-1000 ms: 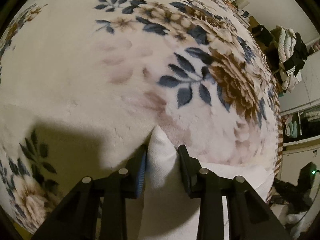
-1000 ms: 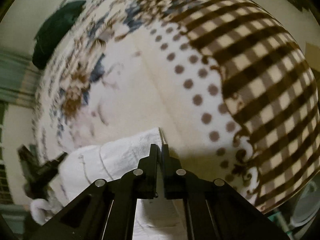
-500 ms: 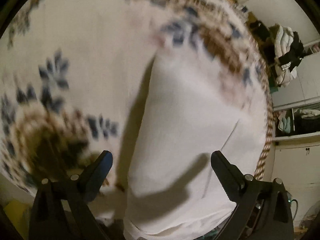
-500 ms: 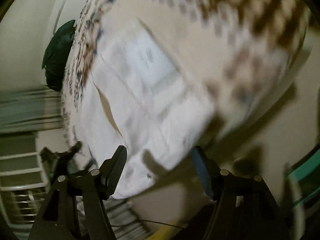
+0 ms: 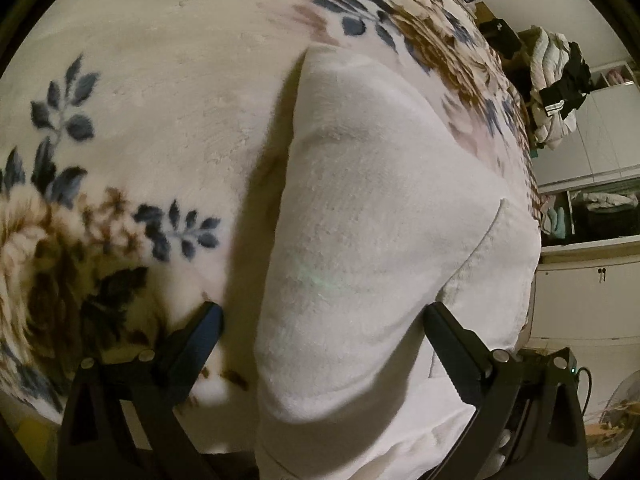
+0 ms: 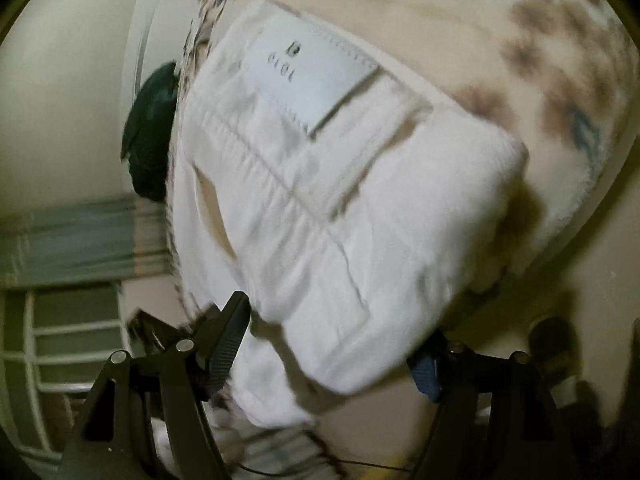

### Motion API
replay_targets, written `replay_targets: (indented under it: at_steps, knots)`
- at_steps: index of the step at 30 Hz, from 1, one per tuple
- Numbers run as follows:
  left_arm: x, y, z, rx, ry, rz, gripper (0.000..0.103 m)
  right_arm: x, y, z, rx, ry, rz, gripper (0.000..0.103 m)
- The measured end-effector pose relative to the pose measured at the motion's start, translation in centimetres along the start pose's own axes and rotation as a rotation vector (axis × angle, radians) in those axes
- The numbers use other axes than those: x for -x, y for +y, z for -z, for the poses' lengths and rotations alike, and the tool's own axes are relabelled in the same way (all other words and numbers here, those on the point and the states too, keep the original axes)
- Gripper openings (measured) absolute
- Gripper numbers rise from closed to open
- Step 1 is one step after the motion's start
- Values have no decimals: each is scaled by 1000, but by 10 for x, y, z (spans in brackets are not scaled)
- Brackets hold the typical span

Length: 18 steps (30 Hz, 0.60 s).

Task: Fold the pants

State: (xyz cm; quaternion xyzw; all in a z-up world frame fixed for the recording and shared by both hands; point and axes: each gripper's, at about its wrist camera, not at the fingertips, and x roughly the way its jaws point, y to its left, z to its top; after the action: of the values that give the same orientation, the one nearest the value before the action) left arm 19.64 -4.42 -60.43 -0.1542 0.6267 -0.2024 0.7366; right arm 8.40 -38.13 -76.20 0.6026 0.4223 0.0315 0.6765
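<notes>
Comparing against a second ago: both grippers have let go. Left to right:

- Floral blanket [image 5: 132, 128] fills the left of the left wrist view, bare apart from the shadow beside the cloth.
- Left gripper [image 5: 322, 342]: jaws spread wide, nothing between them. A second ago they pinched a corner of the white pants [image 5: 372, 216]. Pants now lie as a flat folded slab on the blanket, far corner pointing away, near end running under the camera.
- Right gripper [image 6: 334, 346]: also wide open and empty; a second ago it was clamped tight on an edge. Its view is motion-blurred, so it looks mid-retreat. Pants [image 6: 332, 200] show a sewn label [image 6: 316, 76] face up and a seam across, sitting at the bed edge by the dotted blanket [image 6: 532, 40].

Read: that fold is laid down and released. Layers look stacked without obvious bunching, though blur hides detail. Likely either one more fold or done; can't tell which.
</notes>
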Motion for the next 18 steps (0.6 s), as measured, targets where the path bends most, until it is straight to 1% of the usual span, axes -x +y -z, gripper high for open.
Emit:
replay_targets:
  at_steps: [3,4,5,6,8,9,10,11,12,13,14,15,16,18]
  knots:
    - [0,3,-2,12,-5,22,103,6,14,-2,38,-28,-69,75]
    - [-1,4,-4,15,-7,28,103,6,19,-4,73,-35,-51,75]
    - [-2,5,-5,16,-9,32,103,2,20,-7,107,-35,13,75]
    - [-3,6,-5,14,-12,33,103,-3,15,-9,114,-24,47,76]
    - [-4,4,-5,8,-16,30,103,-8,6,-12,98,-16,2,80]
    - [-3,4,-5,10,-21,28,103,-9,5,-12,89,-12,-22,80]
    - [-2,3,-5,13,-28,30,103,-10,6,-12,95,-2,-21,79]
    - [-2,3,-5,15,-36,33,103,-9,8,-12,109,-1,-16,73]
    - [0,3,-4,16,-47,43,99,-6,9,-11,124,1,-11,65]
    - [3,3,-3,11,-59,61,76,-8,11,-9,129,10,-1,52]
    - [6,1,-1,0,-70,94,57,-8,13,-7,132,11,2,47]
    - [12,-3,1,-11,-88,84,49,-5,17,-4,142,4,8,45]
    - [17,-6,3,-22,-108,83,38,-5,22,-2,157,-3,23,43]
    - [30,-9,5,-13,-135,111,29,7,30,-4,162,-13,36,41]
